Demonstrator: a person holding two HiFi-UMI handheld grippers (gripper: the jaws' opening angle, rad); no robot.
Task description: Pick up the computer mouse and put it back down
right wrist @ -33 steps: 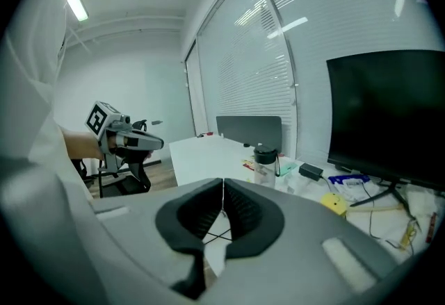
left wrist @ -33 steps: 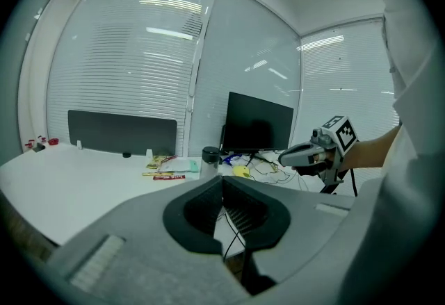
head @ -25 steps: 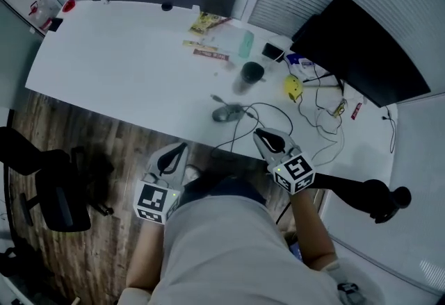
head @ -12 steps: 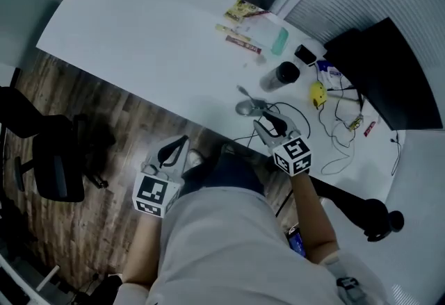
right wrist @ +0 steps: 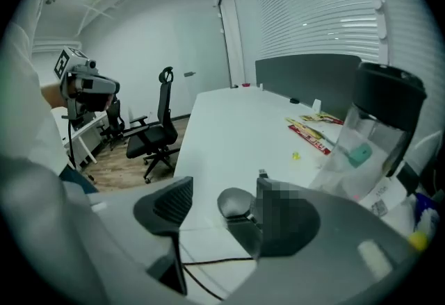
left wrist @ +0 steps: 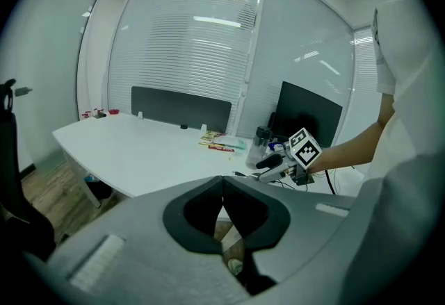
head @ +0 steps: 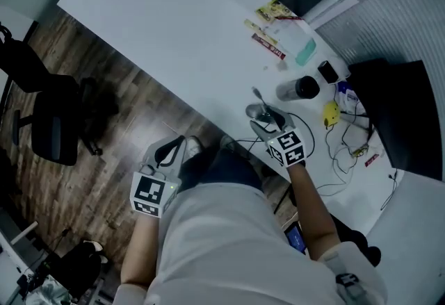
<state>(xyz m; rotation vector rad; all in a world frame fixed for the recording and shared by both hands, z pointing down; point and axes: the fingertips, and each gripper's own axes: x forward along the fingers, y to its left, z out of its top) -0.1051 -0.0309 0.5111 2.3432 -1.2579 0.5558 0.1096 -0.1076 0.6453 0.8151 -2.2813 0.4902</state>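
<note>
The right gripper [right wrist: 221,196] points down at the white desk [right wrist: 229,130], and its jaws have just been opening; they now stand well apart. The grey computer mouse [right wrist: 235,202] lies on the desk between them, close against the right-hand jaw and clear of the other, with its black cable [right wrist: 208,263] trailing back under the gripper. The left gripper [left wrist: 222,192] hangs off the desk edge, jaws together and empty

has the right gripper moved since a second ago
Yes. The right gripper has come forward to the computer mouse on the white desk; its jaws have just been opening, the mouse between them, ungripped.
</note>
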